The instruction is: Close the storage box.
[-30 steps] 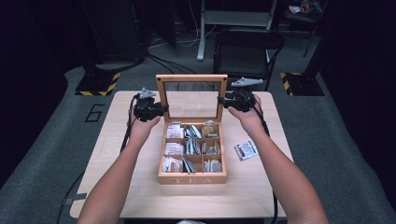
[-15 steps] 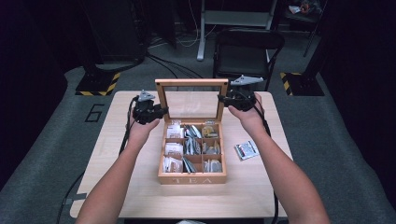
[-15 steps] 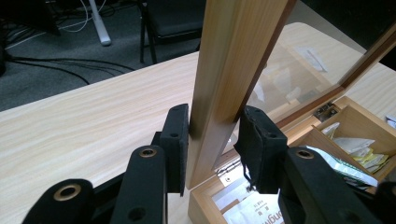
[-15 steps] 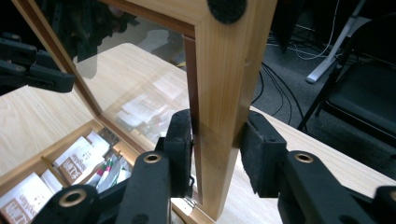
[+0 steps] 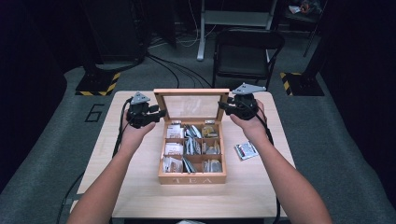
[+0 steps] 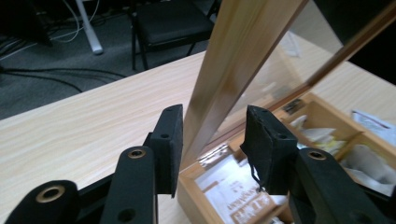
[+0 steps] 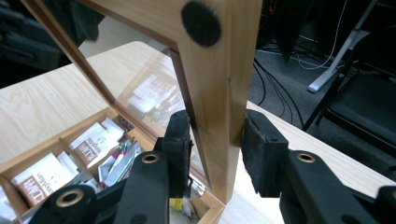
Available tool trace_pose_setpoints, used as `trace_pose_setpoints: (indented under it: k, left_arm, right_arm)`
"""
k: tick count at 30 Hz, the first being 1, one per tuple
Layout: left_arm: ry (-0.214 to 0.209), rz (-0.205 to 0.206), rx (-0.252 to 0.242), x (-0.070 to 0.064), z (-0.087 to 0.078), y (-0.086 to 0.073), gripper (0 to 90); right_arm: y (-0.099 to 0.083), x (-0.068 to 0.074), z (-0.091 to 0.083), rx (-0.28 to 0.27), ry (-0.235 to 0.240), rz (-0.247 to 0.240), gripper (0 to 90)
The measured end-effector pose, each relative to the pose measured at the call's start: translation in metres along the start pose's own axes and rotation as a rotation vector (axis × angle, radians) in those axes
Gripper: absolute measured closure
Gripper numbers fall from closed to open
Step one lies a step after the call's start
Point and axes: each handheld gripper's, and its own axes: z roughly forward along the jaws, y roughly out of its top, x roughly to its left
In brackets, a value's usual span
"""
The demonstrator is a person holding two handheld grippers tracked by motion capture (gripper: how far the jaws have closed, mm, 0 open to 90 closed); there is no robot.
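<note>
Glass lid (image 5: 192, 105) now tipped nearer upright at frame centre above the tea box (image 5: 192, 156); left gripper (image 5: 158, 113) and right gripper (image 5: 223, 106) straddle its side rails, jaws spread, unclamped; next: ease it fully back

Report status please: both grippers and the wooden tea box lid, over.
Left gripper and right gripper each straddle a side rail of the glass-paned wooden lid, jaws open. Lid upright over wooden tea box. Nothing in the way.
</note>
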Motion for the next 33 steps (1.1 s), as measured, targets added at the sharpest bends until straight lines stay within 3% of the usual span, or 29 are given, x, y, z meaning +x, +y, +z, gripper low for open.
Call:
trace_pose_setpoints:
  k: [11,18,27,33]
  left_arm:
    - [-0.008,0.038,-0.008,-0.016,-0.029,0.014,58.1]
    - [-0.013,0.037,-0.034,-0.023,-0.04,0.017,57.9]
    - [-0.014,0.072,-0.03,-0.03,-0.05,0.015,58.4]
    - [-0.004,0.093,-0.019,-0.036,-0.053,0.009,58.9]
  right_arm:
    - [-0.01,0.011,-0.01,-0.002,0.003,-0.044,61.9]
    - [-0.015,0.016,-0.014,-0.007,0.007,-0.041,60.9]
    - [-0.023,0.021,-0.019,-0.02,0.011,-0.073,60.1]
    - [-0.03,0.022,-0.021,-0.029,0.035,-0.028,56.5]
